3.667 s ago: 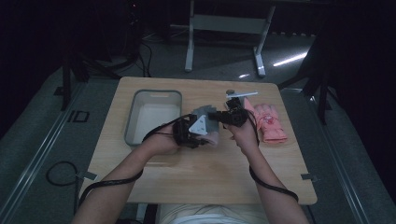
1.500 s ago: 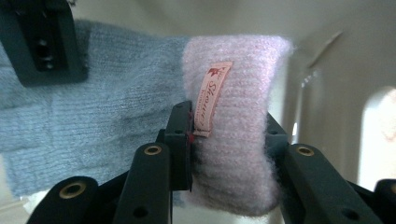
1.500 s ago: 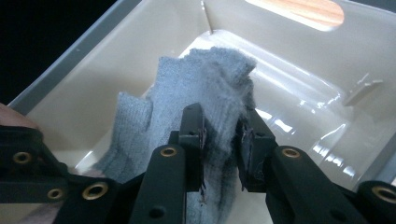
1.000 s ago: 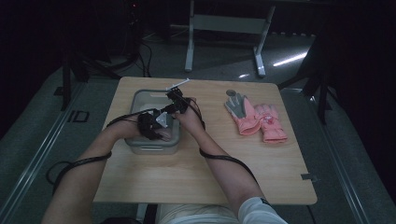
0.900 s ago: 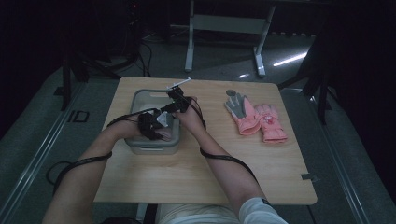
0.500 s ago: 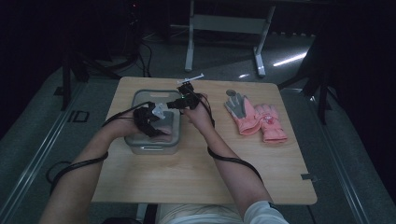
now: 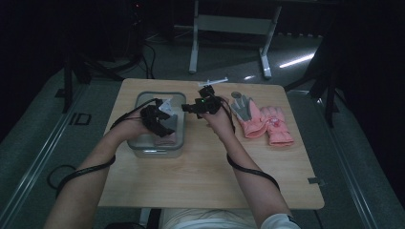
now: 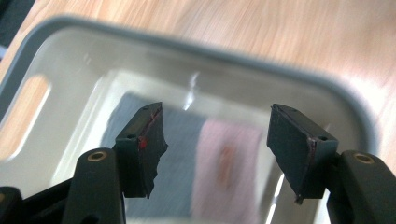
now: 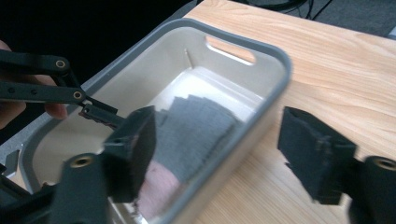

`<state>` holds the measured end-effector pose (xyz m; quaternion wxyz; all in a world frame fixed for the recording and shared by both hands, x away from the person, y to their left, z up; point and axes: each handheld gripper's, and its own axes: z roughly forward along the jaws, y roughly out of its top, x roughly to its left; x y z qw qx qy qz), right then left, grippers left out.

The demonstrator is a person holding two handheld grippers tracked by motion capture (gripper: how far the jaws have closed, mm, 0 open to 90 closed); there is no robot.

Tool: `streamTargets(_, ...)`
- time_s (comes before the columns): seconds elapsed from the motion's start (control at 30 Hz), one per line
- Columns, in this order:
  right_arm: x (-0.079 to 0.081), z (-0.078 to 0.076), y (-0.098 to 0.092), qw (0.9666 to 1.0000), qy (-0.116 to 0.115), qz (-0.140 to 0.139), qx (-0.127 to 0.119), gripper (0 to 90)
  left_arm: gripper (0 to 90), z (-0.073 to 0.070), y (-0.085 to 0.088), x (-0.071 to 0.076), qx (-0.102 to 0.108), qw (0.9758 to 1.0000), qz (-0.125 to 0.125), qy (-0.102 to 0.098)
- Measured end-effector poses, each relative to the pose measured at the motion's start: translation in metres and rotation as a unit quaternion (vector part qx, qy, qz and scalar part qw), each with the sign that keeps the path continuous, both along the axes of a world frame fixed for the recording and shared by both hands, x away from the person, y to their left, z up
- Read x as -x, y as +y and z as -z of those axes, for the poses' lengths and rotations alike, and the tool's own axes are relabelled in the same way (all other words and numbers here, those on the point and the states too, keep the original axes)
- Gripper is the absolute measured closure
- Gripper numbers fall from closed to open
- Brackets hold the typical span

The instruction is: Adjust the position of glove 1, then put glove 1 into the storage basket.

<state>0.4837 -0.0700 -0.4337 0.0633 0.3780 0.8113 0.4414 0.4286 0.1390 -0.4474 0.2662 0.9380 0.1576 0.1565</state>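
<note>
A grey-and-pink glove (image 8: 187, 158) lies flat in the bottom of the grey bin (image 7: 155, 151). My left gripper (image 7: 165, 130) hovers over the bin; its jaws have just been opening and stand open with nothing between them (image 8: 217, 140), the glove below. My right gripper (image 7: 191, 108) is just past the bin's right rim, pointing back at it. Its jaws have also just been opening, and they are wide apart and empty (image 9: 217, 135). The right gripper view looks across the bin's rim (image 9: 275, 65) at the glove (image 9: 196, 126) and at the left gripper's fingers (image 9: 98, 114).
Several pink gloves (image 7: 260, 121) lie in a loose heap on the right part of the wooden table (image 7: 200, 181). A small white stick-like thing (image 7: 213, 82) lies at the table's far edge. Cables trail from both hands.
The glove that both grippers held over the table's middle now lies in the bin. Over the last second the right gripper has pulled out to the right, the left has risen, and both have opened.
</note>
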Motion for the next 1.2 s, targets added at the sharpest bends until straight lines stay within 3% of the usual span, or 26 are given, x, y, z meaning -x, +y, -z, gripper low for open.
streamTargets(0.07, 0.001, -0.001, -0.012, 0.9999, -0.005, 0.009, -0.01, 20.0, 34.3, -0.001, -0.009, 0.0, 0.014, 0.9999, 0.002, 0.005)
streamTargets(0.13, 0.003, -0.001, -0.024, 0.9999, -0.013, 0.008, -0.003, 16.3, 28.8, -0.001, -0.019, 0.0, 0.024, 0.9996, -0.002, 0.017)
streamTargets(0.2, 0.004, 0.0, -0.045, 0.9997, -0.022, 0.002, -0.01, 14.4, 16.7, 0.0, -0.027, 0.002, 0.033, 0.9992, 0.0, 0.024)
streamTargets(0.23, 0.004, 0.0, -0.045, 0.9997, -0.022, 0.002, -0.01, 14.4, 16.7, 0.001, -0.032, 0.002, 0.033, 0.9991, -0.005, 0.028)
streamTargets(0.4, 0.011, 0.0, -0.081, 0.9987, -0.05, 0.002, -0.003, 13.7, 2.8, 0.003, -0.052, 0.006, 0.047, 0.9981, -0.01, 0.038)
streamTargets(0.5, 0.016, 0.001, -0.1, 0.9988, -0.049, 0.005, 0.009, 13.4, 1.5, 0.002, -0.066, 0.011, 0.071, 0.9964, -0.024, 0.041)
streamTargets(0.57, 0.02, 0.0, -0.114, 0.9984, -0.053, 0.014, 0.015, 11.4, 1.5, 0.001, -0.074, 0.016, 0.079, 0.9962, -0.029, 0.023)
streamTargets(0.63, 0.023, -0.001, -0.125, 0.9985, -0.052, 0.01, 0.015, 11.4, 1.5, 0.001, -0.082, 0.019, 0.091, 0.9948, -0.037, 0.028)
streamTargets(0.7, 0.024, -0.001, -0.13, 0.9982, -0.057, 0.015, 0.014, 11.4, 1.5, 0.001, -0.082, 0.019, 0.091, 0.9948, -0.037, 0.028)
streamTargets(0.73, 0.023, -0.004, -0.141, 0.9978, -0.061, 0.019, 0.019, 22.7, 1.5, 0.001, -0.095, 0.024, 0.1, 0.994, -0.039, 0.018)
streamTargets(0.8, 0.02, -0.004, -0.15, 0.9974, -0.06, 0.025, 0.029, 33.8, 1.5, 0.003, -0.101, 0.028, 0.105, 0.9936, -0.037, 0.016)
streamTargets(0.9, 0.016, -0.003, -0.157, 0.9972, -0.058, 0.032, 0.036, 36.0, 1.5, 0.005, -0.107, 0.033, 0.105, 0.9939, -0.028, 0.022)
streamTargets(1.03, 0.006, 0.007, -0.17, 0.9954, -0.057, 0.047, 0.061, 45.9, 1.5, 0.016, -0.12, 0.044, 0.09, 0.9956, -0.009, 0.028)
streamTargets(1.2, -0.005, 0.014, -0.18, 0.9926, -0.068, 0.061, 0.08, 52.9, 1.5, 0.032, -0.129, 0.06, 0.096, 0.9946, 0.003, 0.038)
